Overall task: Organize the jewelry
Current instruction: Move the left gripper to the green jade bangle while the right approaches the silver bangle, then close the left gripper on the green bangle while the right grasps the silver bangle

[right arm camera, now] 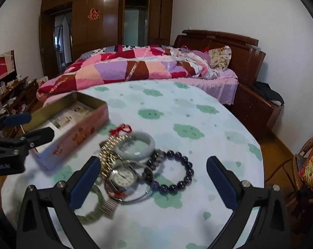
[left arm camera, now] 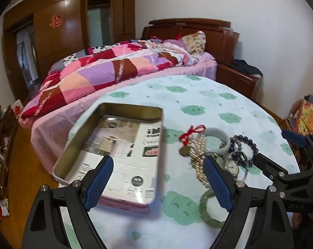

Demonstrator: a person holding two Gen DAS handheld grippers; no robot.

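Observation:
An open pink tin box (left arm camera: 115, 145) lined with printed paper lies on the table; it also shows in the right wrist view (right arm camera: 77, 128). To its right is a jewelry pile: a pale jade bangle (right arm camera: 136, 145), a dark purple bead bracelet (right arm camera: 177, 174), a gold-and-silver watch (right arm camera: 121, 177), a green bangle (left arm camera: 208, 211) and a coin charm on red cord (left arm camera: 189, 137). My left gripper (left arm camera: 158, 182) is open, hovering over the tin's near right edge. My right gripper (right arm camera: 154, 182) is open, hovering just above the watch and beads.
The round table (right arm camera: 197, 124) has a white cloth with green cloud print. A bed with a patchwork quilt (right arm camera: 135, 68) stands behind it. A wooden nightstand (right arm camera: 258, 108) is at the right, a wicker chair (right arm camera: 305, 166) at far right, and cluttered shelves at the left.

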